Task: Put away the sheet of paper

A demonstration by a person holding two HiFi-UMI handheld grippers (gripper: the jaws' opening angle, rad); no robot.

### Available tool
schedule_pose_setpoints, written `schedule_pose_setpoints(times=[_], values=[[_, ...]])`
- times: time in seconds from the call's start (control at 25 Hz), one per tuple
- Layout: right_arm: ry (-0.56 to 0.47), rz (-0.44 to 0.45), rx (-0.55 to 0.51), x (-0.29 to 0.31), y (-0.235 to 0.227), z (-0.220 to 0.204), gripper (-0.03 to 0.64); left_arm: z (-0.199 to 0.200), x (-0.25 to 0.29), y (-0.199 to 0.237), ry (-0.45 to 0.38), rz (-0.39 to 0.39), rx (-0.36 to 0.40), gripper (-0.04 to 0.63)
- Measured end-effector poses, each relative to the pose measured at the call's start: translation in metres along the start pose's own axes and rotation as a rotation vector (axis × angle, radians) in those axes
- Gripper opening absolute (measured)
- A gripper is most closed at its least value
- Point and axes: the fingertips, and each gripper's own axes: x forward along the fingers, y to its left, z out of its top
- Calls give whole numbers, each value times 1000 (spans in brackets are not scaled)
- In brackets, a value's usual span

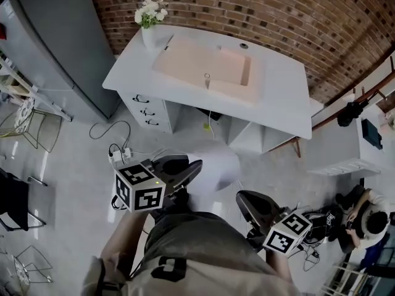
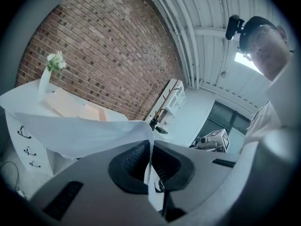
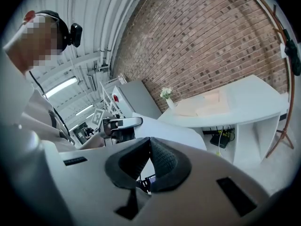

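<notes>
A white sheet of paper (image 1: 217,165) hangs in the air over the floor, held by its edge in my left gripper (image 1: 187,172), which is shut on it. In the left gripper view the sheet (image 2: 80,133) runs down between the black pads (image 2: 129,159) and spreads out to the left. My right gripper (image 1: 245,200) is lower right of the sheet and apart from it. Its pads (image 3: 164,161) meet at the tips with nothing between them. The right gripper view shows the sheet (image 3: 171,132) and the left gripper (image 3: 121,123) just ahead.
A white desk (image 1: 284,97) with drawers stands ahead against a brick wall, bearing a pink tray (image 1: 203,66) and a vase of flowers (image 1: 150,18). A grey cabinet (image 1: 62,48) is left. A power strip with cables (image 1: 119,156) lies on the floor. A person (image 1: 370,217) sits at right.
</notes>
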Motion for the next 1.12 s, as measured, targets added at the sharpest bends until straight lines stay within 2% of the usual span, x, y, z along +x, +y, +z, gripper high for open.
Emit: schedule_pose_setpoints(times=[0.52, 0.68, 0.92, 1.12], values=[[135, -22, -118, 72, -3, 27, 23, 31, -23, 76, -29, -1, -37, 14], [160, -17, -124, 94, -1, 32, 23, 32, -32, 95, -32, 1, -50, 14], [210, -5, -133, 119, 5, 35, 23, 39, -47, 115, -53, 11, -74, 14], [215, -3, -155, 124, 5, 43, 23, 47, -50, 119, -62, 17, -65, 14]])
